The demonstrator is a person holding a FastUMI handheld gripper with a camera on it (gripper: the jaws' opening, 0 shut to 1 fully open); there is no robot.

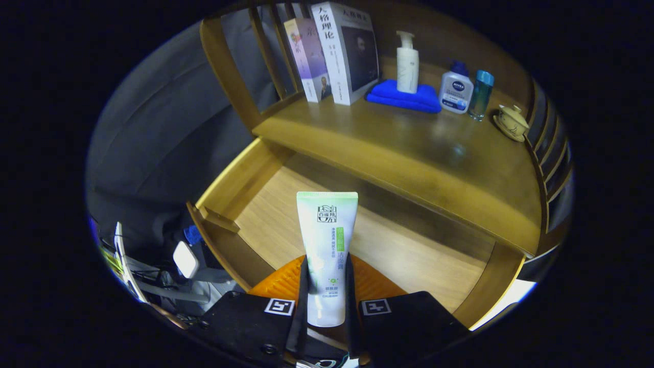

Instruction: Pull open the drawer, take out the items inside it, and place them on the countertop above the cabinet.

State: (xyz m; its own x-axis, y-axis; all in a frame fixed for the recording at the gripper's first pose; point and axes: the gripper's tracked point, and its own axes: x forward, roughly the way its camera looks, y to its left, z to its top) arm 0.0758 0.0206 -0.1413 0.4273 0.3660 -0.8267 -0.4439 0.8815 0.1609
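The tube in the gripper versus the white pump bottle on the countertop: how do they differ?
The tube is held between the gripper fingers above the open drawer; the pump bottle stands on a folded blue cloth on the countertop. The tube is flat-ended, with green trim and print; the pump bottle is plain white with a pump head. Both stand upright.
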